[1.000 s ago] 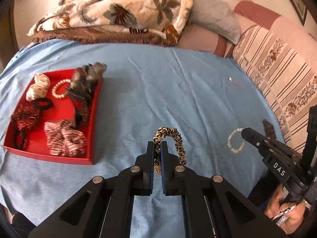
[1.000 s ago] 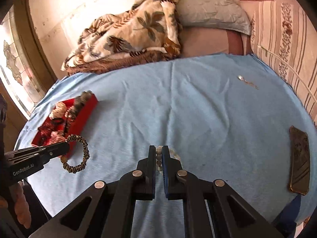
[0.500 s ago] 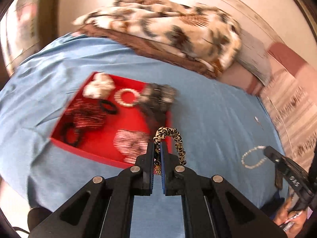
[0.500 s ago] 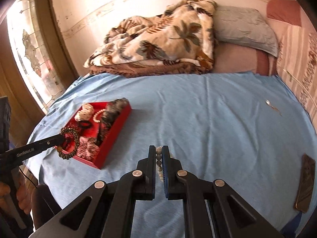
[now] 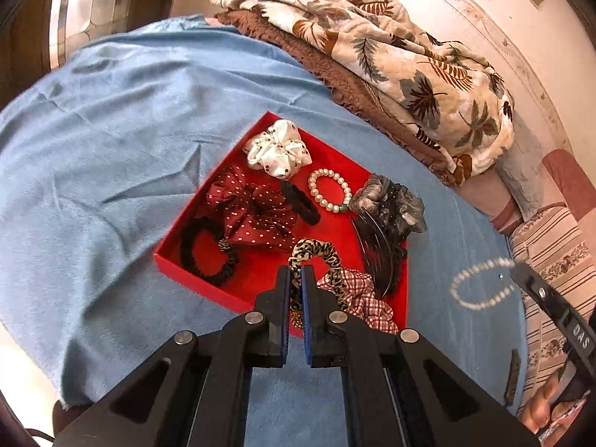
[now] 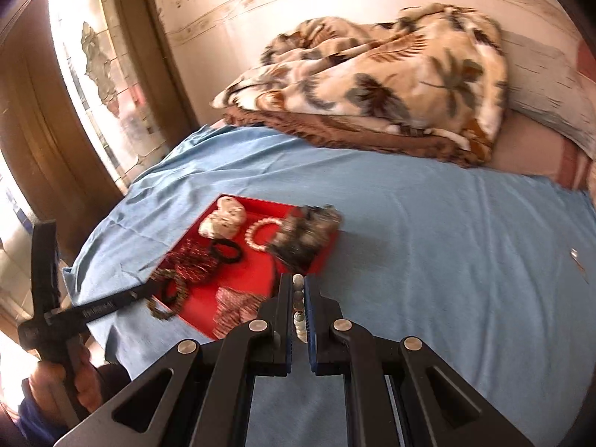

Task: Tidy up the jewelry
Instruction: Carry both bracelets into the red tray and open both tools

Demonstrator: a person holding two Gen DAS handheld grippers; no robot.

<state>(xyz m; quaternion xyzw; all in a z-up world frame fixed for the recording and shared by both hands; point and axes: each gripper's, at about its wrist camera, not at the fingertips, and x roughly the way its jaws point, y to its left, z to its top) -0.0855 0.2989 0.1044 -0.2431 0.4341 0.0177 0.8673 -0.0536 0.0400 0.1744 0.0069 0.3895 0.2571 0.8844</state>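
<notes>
A red tray (image 5: 193,208) lies on the blue bedsheet, holding scrunchies, black hair ties and a pearl bracelet (image 5: 329,190). My left gripper (image 5: 296,279) is shut on a leopard-print scrunchie (image 5: 320,251) and holds it above the tray's near edge. In the right wrist view the left gripper (image 6: 149,290) carries the scrunchie (image 6: 167,294) at the tray's (image 6: 257,272) near left corner. My right gripper (image 6: 298,290) is shut on a pearl bracelet (image 6: 298,311); in the left wrist view that bracelet (image 5: 480,283) hangs from the right gripper (image 5: 519,270), right of the tray.
A folded leaf-print blanket (image 5: 391,56) and a grey pillow (image 6: 547,85) lie at the head of the bed. A dark phone (image 5: 512,376) lies near the bed's right edge. A small metal piece (image 6: 575,255) lies on the sheet. A window (image 6: 97,85) is at the left.
Both grippers have swung left toward the red tray with their loads. The leopard scrunchie now hangs over the tray's near edge, and the pearl bracelet has come closer to the tray.
</notes>
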